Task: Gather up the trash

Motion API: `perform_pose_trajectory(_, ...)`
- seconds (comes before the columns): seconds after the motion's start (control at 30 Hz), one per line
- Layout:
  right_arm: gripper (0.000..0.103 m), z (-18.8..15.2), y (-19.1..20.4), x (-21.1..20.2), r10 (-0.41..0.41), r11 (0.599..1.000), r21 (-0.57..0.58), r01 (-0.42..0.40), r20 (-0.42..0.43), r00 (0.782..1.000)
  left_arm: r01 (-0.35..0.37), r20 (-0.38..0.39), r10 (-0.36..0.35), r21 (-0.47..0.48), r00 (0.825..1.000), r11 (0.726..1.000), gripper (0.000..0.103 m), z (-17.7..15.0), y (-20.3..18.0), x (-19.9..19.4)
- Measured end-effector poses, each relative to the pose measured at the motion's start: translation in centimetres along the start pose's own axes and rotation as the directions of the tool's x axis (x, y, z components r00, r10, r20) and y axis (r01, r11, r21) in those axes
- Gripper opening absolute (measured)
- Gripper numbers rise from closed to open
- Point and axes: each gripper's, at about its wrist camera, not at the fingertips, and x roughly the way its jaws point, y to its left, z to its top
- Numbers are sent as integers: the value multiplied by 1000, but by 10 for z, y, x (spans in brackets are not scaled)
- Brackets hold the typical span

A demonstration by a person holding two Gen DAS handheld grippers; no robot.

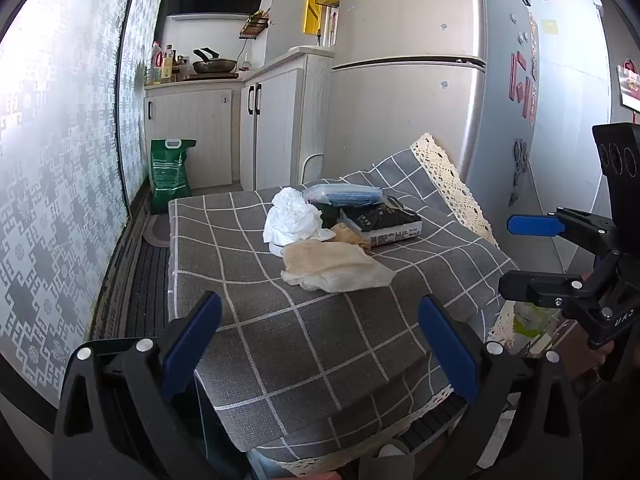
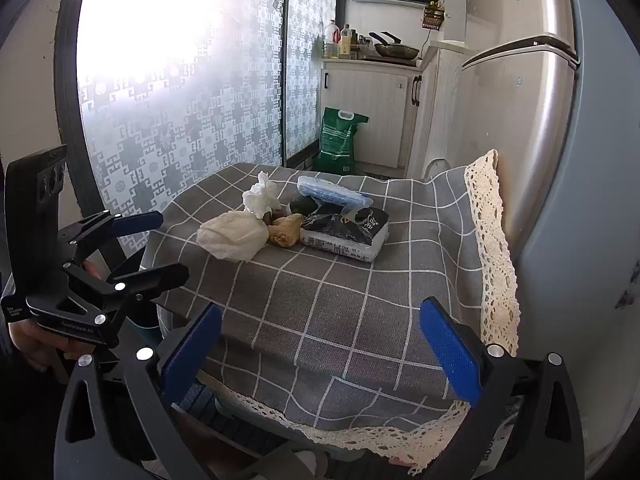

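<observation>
Left claw [image 1: 320, 344]: blue pads spread wide with nothing between them, hovering over the near edge of the tabletop and tilted down toward the pile ahead.
Right claw [image 2: 320, 344]: pads likewise wide apart and empty, angled down over the near edge; in the left wrist view it shows off to the right side of the left claw, held in a hand.
Tabletop [image 1: 224, 264]: draped in a grey checked cloth with lace trim, which hangs over the near edge just below both claws.
Trash pile: gathered in one cluster well ahead of both claws, toward the far end of the cloth, so either claw could probably reach it with a straight push forward.
Crumpled white tissue [image 1: 294, 216]: far-left part of the pile, ahead of the left claw, loose and puffy.
Stained paper wrapper [image 1: 332, 266]: the piece nearest the left claw, lying flat and wrinkled; likely the easiest first pick.
Brown scrap [image 2: 285, 230]: tucked between the wrapper and the black packet, touching both.
Black packet [image 2: 346, 230]: ahead of the right claw, lying flat, right side of the pile.
Blue plastic pack [image 2: 334, 192]: behind the black packet, farthest from the claws.
Step in hand: seemingly the approach, with nothing gripped yet.
Risk: soft paper may slip or drag the cloth.
</observation>
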Motion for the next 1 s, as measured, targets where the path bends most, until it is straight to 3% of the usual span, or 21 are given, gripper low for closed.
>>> perform_pose_trajectory(1.0, 100, 2, 1, 3, -1, 1000, 0, 1, -3, 1000, 2, 6, -2, 1, 1000, 1000, 100, 2, -3, -2)
